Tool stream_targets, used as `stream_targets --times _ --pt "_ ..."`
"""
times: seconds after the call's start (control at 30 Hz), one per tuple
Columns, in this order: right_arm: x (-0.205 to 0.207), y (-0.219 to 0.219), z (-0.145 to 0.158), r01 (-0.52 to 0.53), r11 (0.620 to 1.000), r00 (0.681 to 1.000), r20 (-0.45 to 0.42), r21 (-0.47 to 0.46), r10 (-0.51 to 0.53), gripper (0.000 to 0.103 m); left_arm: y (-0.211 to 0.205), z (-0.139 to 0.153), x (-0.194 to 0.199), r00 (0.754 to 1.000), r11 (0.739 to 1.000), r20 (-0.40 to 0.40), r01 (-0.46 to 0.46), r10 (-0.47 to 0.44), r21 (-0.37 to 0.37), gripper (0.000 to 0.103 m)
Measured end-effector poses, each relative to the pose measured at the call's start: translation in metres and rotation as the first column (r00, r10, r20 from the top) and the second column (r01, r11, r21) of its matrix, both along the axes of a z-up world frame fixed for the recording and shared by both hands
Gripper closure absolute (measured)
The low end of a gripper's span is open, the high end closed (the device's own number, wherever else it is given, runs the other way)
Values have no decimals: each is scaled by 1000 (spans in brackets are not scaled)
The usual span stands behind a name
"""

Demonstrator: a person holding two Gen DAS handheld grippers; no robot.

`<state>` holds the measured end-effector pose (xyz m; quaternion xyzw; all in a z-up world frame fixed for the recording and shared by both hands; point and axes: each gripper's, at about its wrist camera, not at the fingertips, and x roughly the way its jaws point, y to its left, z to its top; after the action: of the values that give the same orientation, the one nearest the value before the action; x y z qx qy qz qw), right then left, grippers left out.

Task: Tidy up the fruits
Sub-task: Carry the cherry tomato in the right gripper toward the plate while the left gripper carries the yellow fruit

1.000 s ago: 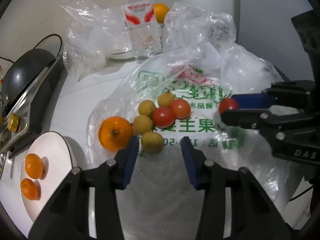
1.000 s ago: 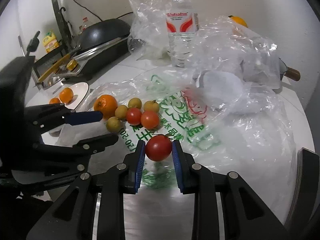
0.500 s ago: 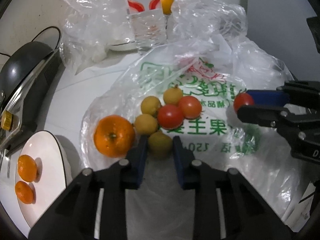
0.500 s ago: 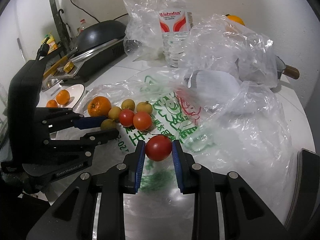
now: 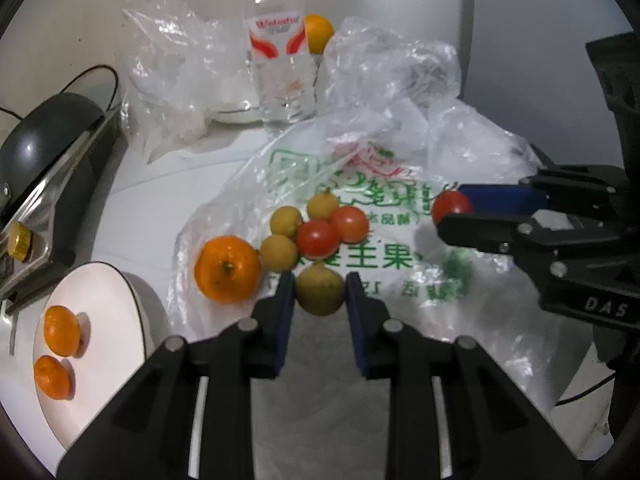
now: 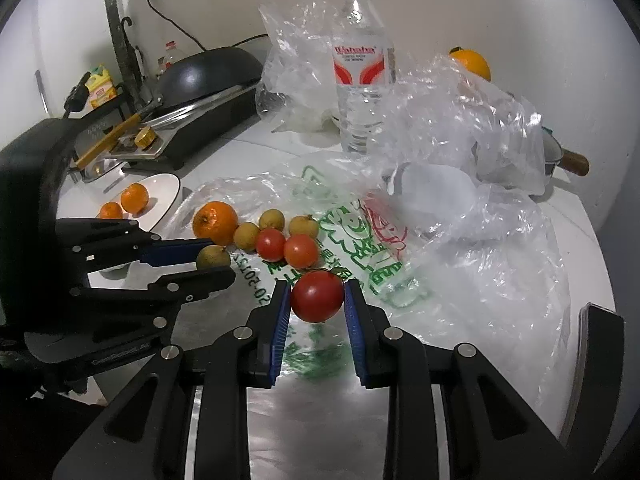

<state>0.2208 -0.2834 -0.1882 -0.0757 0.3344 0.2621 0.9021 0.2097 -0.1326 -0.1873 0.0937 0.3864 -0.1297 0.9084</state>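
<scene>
**Both grippers holding fruit for sorting**

The left gripper [image 5: 320, 294] is clamping a longan [image 5: 320, 294], now lifting it off the printed bag [image 5: 384, 256]; a second ago its fingers were apart. The right gripper [image 6: 317, 298] is still pinching a tomato [image 6: 317, 296]. The plate [image 5: 104, 344], near left, is holding two tangerines.

We count three red tomatoes [image 6: 317, 296] [image 6: 271, 244] [image 6: 301, 251], four small yellow-brown fruits [image 6: 213, 257] [image 6: 246, 236] [image 6: 272, 219] [image 6: 304, 226], and four orange citrus fruits: one on the printed bag [image 6: 215, 218], two on the white plate [image 6: 135, 197] [image 6: 111, 211], one behind the clear plastic [image 6: 470, 63]. We see one water bottle [image 6: 362, 76], one white plate [image 6: 166, 188] and two grippers [image 6: 218, 262] [image 6: 317, 304].
</scene>
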Motion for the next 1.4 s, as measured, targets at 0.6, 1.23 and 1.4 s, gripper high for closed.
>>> stream_targets --times 0.6,1.23,1.4 --pt "-40 38 19 -29 998 998 48 -47 31 74 35 20 -51 998 999 67 -7 10 -48 77" --pt "-62 84 24 -73 993 995 59 -92 79 74 74 22 -77 995 996 86 -40 47 -76 77" --pt "-65 95 24 -82 991 994 59 -102 88 74 84 21 -81 994 995 88 -54 61 -82 77"
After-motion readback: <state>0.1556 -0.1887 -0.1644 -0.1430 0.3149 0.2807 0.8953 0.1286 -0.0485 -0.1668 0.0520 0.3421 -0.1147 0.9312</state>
